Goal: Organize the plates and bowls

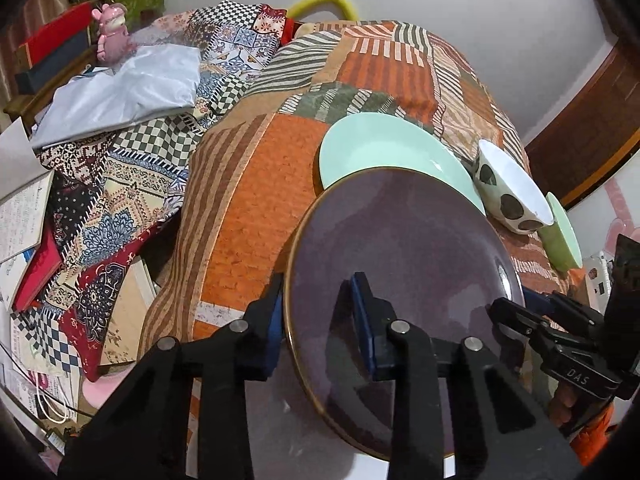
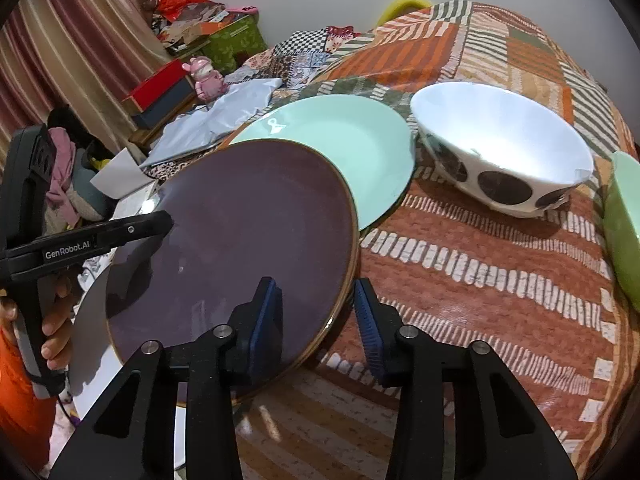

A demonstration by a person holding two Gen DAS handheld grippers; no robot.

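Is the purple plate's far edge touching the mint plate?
Cannot tell. In both wrist views the purple plate overlaps the mint plate, hiding any contact or gap.

On my right camera the near plate (image 2: 240, 240) fills the centre, its far edge overlapping the second plate (image 2: 340, 148) at 12 o'clock; the bowl (image 2: 504, 148) stands at 2 o'clock, just right of that plate; another dish (image 2: 624, 224) sits at 3 o'clock, at the cloth's (image 2: 480, 280) edge; a figurine (image 2: 206, 78) stands far back at 11 o'clock.
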